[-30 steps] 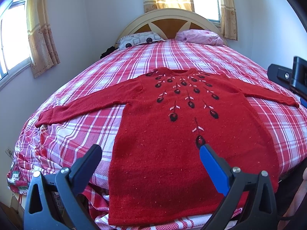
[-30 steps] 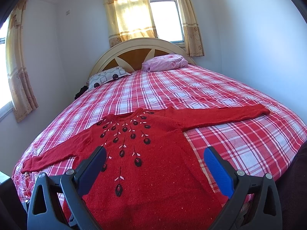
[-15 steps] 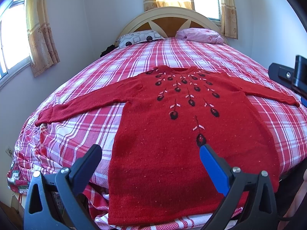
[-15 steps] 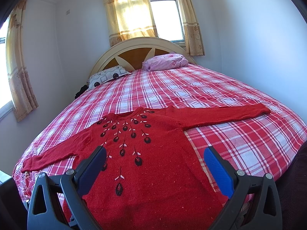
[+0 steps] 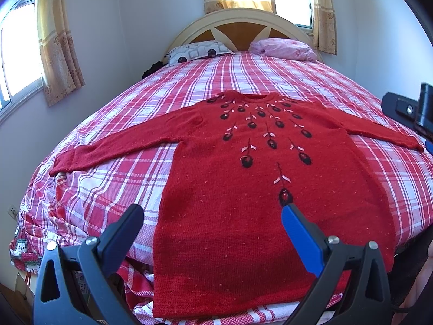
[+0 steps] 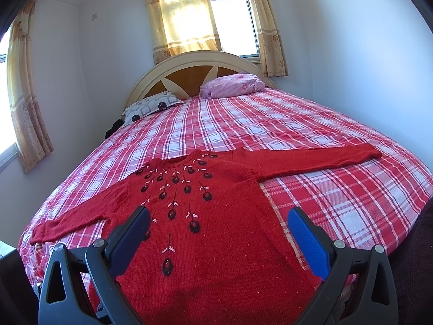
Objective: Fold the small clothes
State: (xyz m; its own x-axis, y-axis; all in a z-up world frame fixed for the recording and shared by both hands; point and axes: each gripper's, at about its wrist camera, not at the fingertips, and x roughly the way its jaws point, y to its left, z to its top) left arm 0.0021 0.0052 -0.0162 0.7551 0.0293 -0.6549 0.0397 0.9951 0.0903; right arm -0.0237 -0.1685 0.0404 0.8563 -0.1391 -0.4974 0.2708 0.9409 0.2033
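Red sweater lies flat on the bed, hem overhanging the edge (both sleeves outstretched); your left gripper and right gripper fingers are apart, empty, so pinching only the top knit layer risks dragging it off.

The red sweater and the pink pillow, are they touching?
Apart. The right wrist view shows the red sweater near the foot, the pink pillow at the headboard, bare plaid bedspread between.

No legible text anywhere.
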